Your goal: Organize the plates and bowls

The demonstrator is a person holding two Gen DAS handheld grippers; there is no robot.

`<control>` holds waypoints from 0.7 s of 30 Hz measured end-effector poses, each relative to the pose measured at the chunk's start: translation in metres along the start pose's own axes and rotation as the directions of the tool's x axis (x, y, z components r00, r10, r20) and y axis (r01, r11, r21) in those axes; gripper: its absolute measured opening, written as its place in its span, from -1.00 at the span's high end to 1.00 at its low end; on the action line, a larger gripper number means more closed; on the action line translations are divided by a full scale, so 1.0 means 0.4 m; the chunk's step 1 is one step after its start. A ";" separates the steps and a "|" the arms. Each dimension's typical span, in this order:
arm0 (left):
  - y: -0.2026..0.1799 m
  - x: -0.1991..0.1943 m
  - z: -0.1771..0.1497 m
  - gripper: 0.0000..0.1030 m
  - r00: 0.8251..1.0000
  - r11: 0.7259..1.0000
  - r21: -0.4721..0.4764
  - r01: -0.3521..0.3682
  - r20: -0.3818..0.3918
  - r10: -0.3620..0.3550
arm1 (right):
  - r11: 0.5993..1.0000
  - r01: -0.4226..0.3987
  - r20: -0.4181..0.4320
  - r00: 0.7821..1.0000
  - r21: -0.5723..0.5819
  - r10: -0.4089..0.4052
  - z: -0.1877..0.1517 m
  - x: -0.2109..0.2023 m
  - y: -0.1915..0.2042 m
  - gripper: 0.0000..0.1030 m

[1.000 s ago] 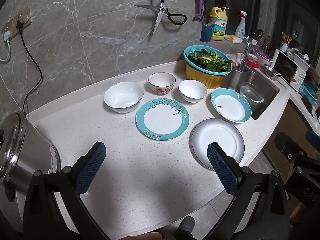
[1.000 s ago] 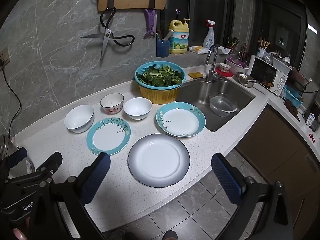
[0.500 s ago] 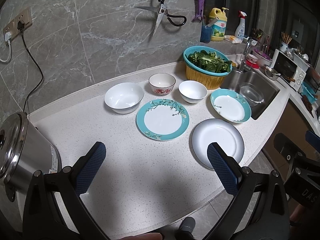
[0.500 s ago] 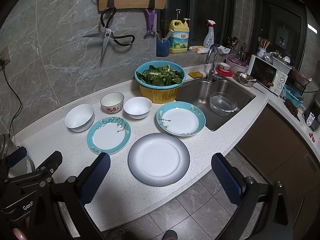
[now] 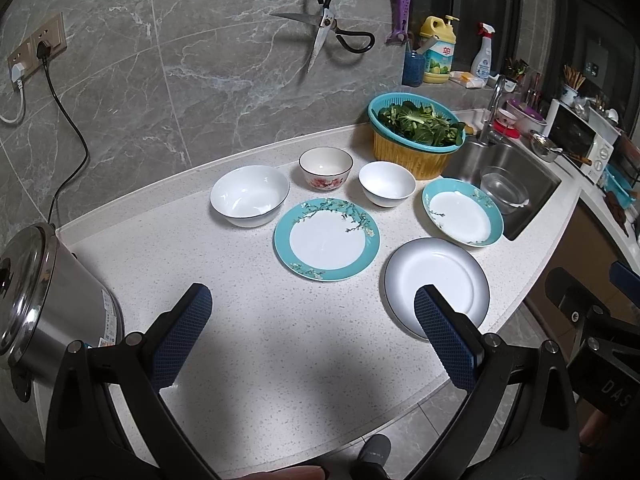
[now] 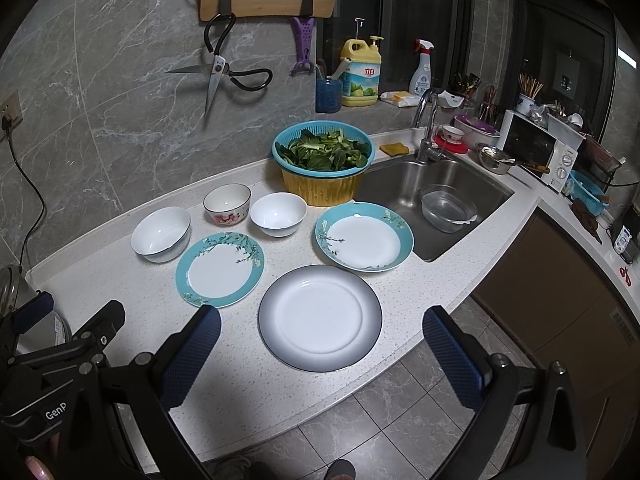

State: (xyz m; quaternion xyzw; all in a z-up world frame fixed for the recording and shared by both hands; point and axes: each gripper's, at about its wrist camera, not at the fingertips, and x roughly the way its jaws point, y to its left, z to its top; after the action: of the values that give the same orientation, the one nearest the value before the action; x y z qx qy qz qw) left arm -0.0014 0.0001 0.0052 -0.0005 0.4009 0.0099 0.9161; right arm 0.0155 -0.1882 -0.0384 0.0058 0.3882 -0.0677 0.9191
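Hovering spread, empty: left gripper (image 5: 308, 320), right gripper (image 6: 320, 340). Round glossy grey-rimmed plate (image 6: 319, 317) flat on speckled countertop (image 6: 248, 380), face up.

Basket of greens (image 6: 323, 155) beside sink (image 6: 448, 184)

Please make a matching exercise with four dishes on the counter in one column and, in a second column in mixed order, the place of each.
Things:
1. grey-rimmed plate
2. flowered bowl
3. deep teal plate
4. large white bowl

Places:
A. closest to the sink
B. at the left end of the row of bowls
C. nearest the counter's front edge
D. between the two white bowls

Pairs: 1-C, 2-D, 3-A, 4-B
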 end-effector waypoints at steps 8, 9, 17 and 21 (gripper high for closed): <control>0.001 -0.004 -0.004 -0.99 1.000 1.000 0.001 0.001 0.001 -0.001 | 1.000 0.000 -0.002 1.000 0.001 0.000 0.002 0.006 0.003 -1.00; 0.001 -0.004 -0.003 -0.99 1.000 1.000 0.001 0.000 0.001 0.000 | 1.000 0.000 -0.003 1.000 0.001 0.000 0.001 0.006 0.004 -1.00; 0.000 0.000 -0.006 -0.99 1.000 1.000 0.001 -0.002 -0.004 0.002 | 1.000 0.000 -0.006 1.000 0.001 0.000 0.000 0.010 0.010 -1.00; -0.003 0.006 -0.007 -0.99 1.000 1.000 0.001 -0.003 -0.006 0.003 | 1.000 -0.001 -0.007 1.000 0.001 0.001 0.007 0.016 0.004 -1.00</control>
State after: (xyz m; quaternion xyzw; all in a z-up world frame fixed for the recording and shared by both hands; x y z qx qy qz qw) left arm -0.0018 -0.0011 0.0014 0.0004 0.4037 0.0109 0.9148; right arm 0.0222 -0.1877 -0.0412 0.0067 0.3912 -0.0675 0.9178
